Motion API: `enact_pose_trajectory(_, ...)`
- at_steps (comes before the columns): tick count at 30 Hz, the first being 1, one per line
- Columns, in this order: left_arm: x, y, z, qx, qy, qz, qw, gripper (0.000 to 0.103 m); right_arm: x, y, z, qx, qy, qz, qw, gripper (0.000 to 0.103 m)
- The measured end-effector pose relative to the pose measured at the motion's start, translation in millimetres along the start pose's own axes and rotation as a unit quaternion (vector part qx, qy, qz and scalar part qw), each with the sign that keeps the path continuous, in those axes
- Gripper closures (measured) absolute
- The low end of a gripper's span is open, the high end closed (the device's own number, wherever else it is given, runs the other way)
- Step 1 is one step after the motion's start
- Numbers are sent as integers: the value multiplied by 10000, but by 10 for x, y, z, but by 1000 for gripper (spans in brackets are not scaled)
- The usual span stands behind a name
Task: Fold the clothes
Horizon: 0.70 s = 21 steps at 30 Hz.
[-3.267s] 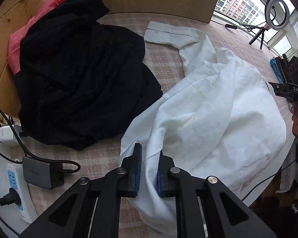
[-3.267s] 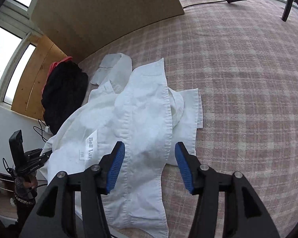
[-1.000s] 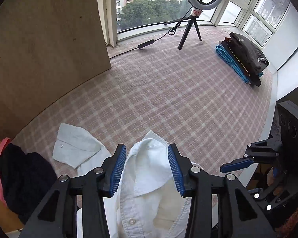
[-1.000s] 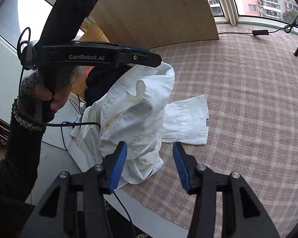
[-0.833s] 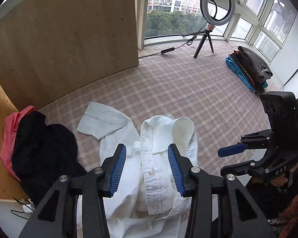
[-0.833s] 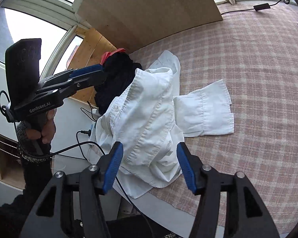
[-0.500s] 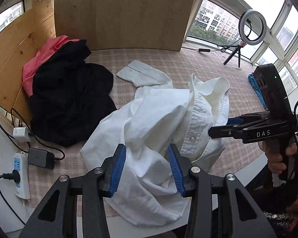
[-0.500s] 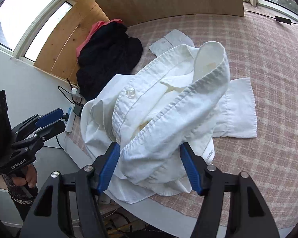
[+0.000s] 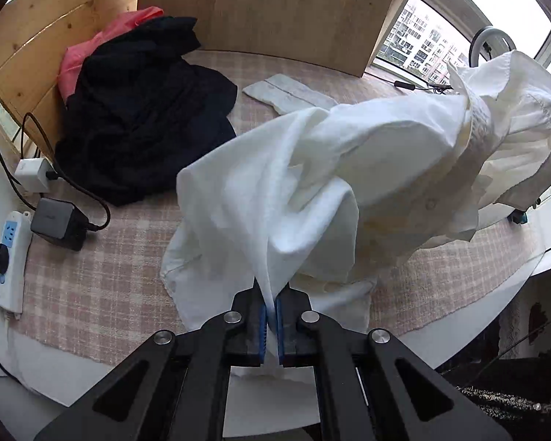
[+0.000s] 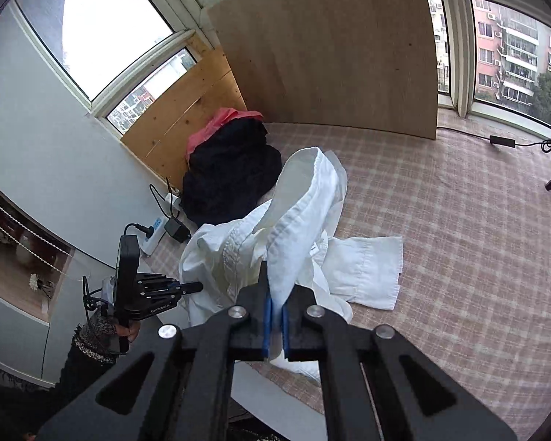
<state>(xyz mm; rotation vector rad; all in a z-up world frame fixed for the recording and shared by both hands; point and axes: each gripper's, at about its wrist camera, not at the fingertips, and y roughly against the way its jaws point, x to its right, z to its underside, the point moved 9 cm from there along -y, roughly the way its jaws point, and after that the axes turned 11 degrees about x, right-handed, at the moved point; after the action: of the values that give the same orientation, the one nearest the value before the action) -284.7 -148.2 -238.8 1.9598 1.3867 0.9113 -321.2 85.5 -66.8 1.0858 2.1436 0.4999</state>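
— Tool states first: the left tool (image 9: pixel 270 318) has just clamped down on a fold of the white shirt (image 9: pixel 349 169), blue pads pressed tight on the cloth, and the right tool (image 10: pixel 274 325) has just closed the same way on another part of it, up by the collar band as far as I can tell.

— So where does the shirt sit?

— Partly raised. It hangs bunched between the two grips, while its lower edge and one sleeve (image 10: pixel 363 272) lie on the checked cloth (image 10: pixel 477 239) that covers the worktop. The black garment (image 9: pixel 139 110) lies heaped to the left over a pink one (image 9: pixel 103 47), well apart from the right grip but close to the shirt's trailing cloth.

— Which step, then?

— I'd judge this the pick-up before spreading: nothing is folded yet, the shirt is a crumpled mass.

— And next?

— Probably drawing both hands apart and up so the cloth falls open, then laying it flat on the free part of the worktop. The charger (image 9: pixel 55 220) and power strip (image 9: pixel 11 257) near the left edge could snag a dragging hem, so the spread wants to go toward the open side.
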Motion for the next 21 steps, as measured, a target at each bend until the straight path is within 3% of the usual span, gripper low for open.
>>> enact_pose_trajectory(4, -7, 895, -758, 831, -535, -421, 9942, 100, -229, 951, -300, 648, 244, -228, 9973, 100)
enact_pose_trajectory(7, 162, 1272, -1432, 1247, -1214, -654, 9826, 99, -280, 1554, -413, 1103, 284, -248, 9932, 100)
enact_pose_trajectory(10, 515, 994, -1988, 1151, -1981, -649, 9712, 92, -151, 1880, -417, 1402, 128, -121, 9900, 100)
enact_pose_trajectory(12, 671, 490, -2301, 902, -2305, -477, 9677, 75, 21, 1997, -383, 1516, -61, 23, 9884, 100)
enact_pose_trajectory(13, 688, 210, -2361, 684, -2360, -460, 9683, 65, 224, 1914, -317, 1454, -274, 179, 9888, 100)
enact_pose_trajectory(16, 713, -392, -2222, 152, -2280, -461, 9724, 70, 903, 1554, -18, 1085, -949, 657, 9874, 100)
enact_pose_trajectory(19, 848, -441, -1793, 27, -2038, 119, 9789, 70, 1544, 1117, 408, 477, -1574, 979, 9815, 100)
enact_pose_trajectory(21, 1056, -405, -1369, -75, -2189, 474, 9746, 67, 1818, 914, 648, 144, -1809, 1097, 9773, 100)
